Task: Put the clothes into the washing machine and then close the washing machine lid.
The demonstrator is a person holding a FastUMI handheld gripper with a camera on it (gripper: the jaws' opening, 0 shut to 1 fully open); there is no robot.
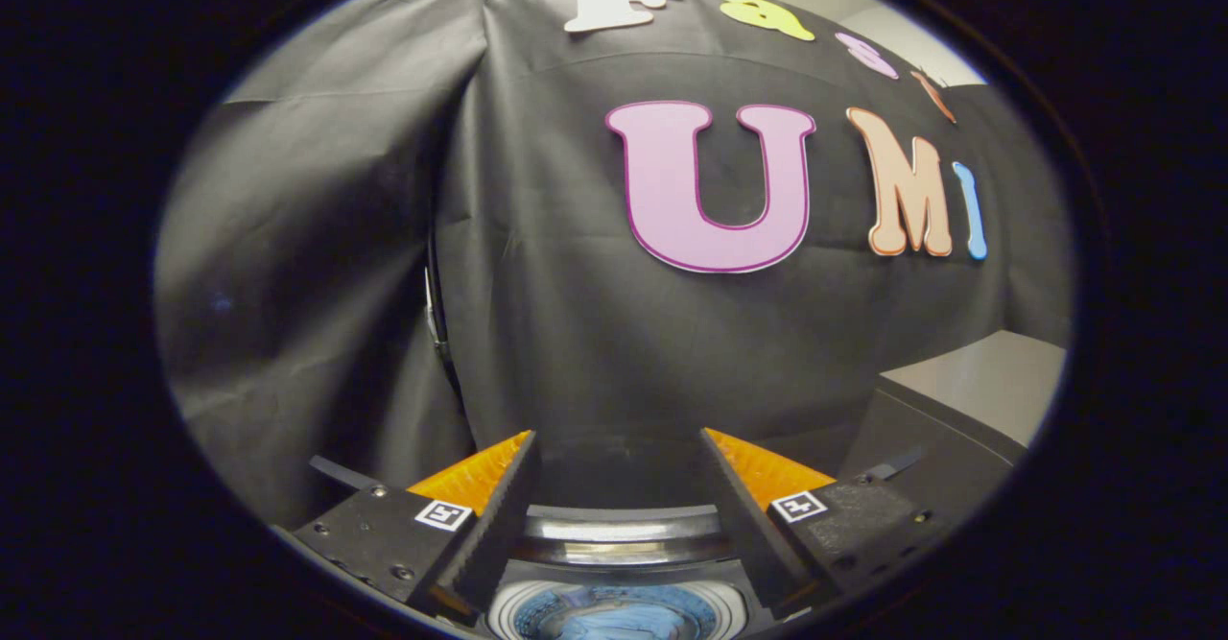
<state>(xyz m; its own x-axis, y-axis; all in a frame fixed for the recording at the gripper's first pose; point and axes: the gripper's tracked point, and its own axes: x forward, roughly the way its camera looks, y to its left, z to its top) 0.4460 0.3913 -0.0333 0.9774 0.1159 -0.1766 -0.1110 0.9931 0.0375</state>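
Note:
My gripper (619, 448) is open, with nothing between its fingers, held above the washing machine. Below and between the fingers I see the machine's round drum opening (619, 611) with blue clothes (614, 621) lying inside it. A shiny curved rim (624, 536) of the machine runs across just behind the opening. The lid cannot be made out from here. The fingers point toward the black cloth wall beyond the machine.
A grey box-like surface (979, 386) stands to the right of the fingers, close to the cloth wall. A dark fold or seam in the cloth (436, 314) hangs down on the left side behind the machine.

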